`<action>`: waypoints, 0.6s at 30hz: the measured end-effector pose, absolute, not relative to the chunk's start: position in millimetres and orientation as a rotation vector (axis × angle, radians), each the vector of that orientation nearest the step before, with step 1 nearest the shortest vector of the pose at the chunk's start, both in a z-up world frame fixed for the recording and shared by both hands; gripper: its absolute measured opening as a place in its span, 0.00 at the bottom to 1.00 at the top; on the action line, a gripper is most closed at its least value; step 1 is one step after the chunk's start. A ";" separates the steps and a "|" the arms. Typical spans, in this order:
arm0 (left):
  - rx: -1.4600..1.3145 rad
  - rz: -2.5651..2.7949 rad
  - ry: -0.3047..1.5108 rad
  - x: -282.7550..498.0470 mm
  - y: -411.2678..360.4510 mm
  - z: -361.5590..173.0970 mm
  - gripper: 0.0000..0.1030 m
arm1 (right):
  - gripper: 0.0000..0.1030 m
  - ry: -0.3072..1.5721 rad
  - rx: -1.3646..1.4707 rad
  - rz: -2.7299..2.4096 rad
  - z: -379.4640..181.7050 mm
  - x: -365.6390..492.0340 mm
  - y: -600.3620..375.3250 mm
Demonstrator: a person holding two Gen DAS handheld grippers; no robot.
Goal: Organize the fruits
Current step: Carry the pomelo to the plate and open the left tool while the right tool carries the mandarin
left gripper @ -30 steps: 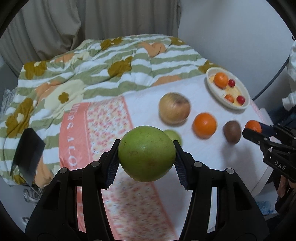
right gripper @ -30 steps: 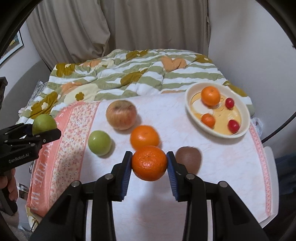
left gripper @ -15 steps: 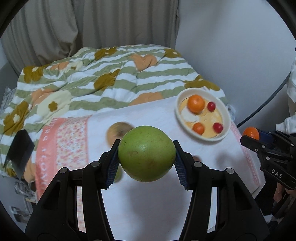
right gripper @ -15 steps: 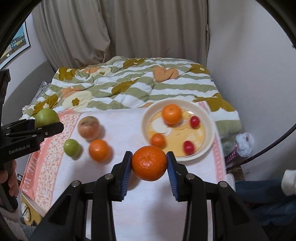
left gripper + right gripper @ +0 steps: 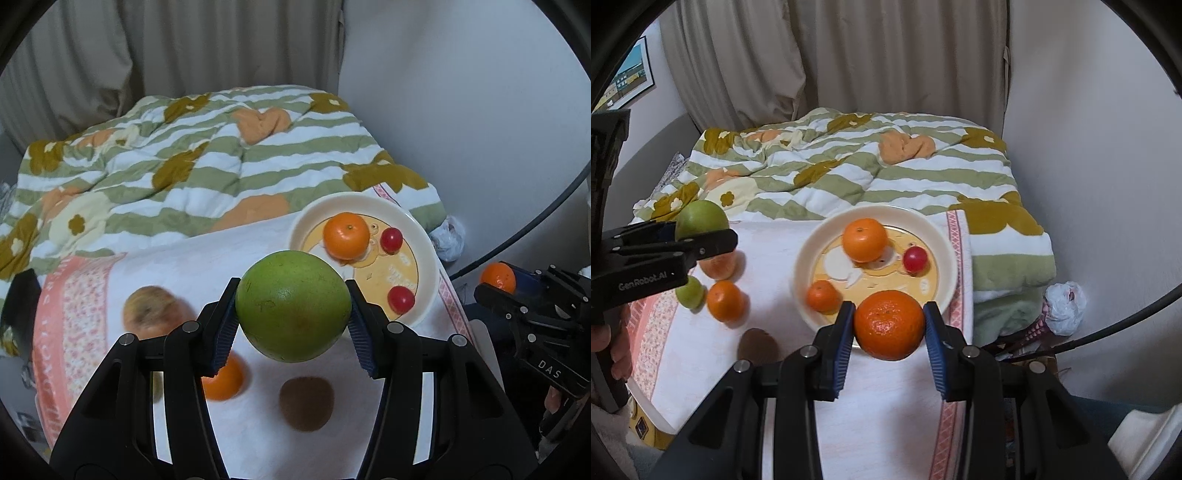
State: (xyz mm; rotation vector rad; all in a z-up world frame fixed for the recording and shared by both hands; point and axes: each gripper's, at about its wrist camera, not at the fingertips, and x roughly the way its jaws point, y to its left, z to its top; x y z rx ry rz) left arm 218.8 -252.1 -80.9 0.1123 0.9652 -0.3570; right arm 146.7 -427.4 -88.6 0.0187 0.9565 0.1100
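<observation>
My left gripper (image 5: 293, 314) is shut on a large green fruit (image 5: 293, 295), held in the air above the white tablecloth. My right gripper (image 5: 889, 332) is shut on an orange mandarin (image 5: 889, 324), hanging over the near rim of the cream plate (image 5: 805, 266). An orange (image 5: 865, 239), a small mandarin (image 5: 823, 295) and a red fruit (image 5: 916, 259) lie in the plate. On the cloth to its left lie an apple (image 5: 149, 312), an orange (image 5: 724, 300), a small green fruit (image 5: 690, 291) and a brown kiwi (image 5: 306, 402).
A striped flowered quilt (image 5: 849, 173) covers the bed behind the table, with curtains and a wall beyond. The table's right edge (image 5: 964, 295) runs just past the plate. A white plastic bag (image 5: 1065, 306) lies on the floor to the right.
Both grippers have travelled to the right across the table with their fruit still gripped. The plate now lies much closer to both, and the loose fruits have fallen to the left.
</observation>
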 end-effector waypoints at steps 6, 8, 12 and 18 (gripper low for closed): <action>0.163 -0.408 1.015 239.5 -277.4 -104.1 0.59 | 0.33 0.976 0.048 0.081 -103.9 159.1 -442.7; 0.179 -0.423 1.034 246.5 -282.6 -112.2 0.59 | 0.33 0.978 0.052 0.070 -106.4 162.5 -444.6; 0.204 -0.457 1.061 259.1 -291.0 -128.2 0.59 | 0.33 0.988 0.079 0.045 -116.0 170.8 -449.2; 0.250 -0.493 1.092 276.8 -300.1 -151.2 0.59 | 0.33 1.011 0.124 0.009 -131.4 182.2 -450.5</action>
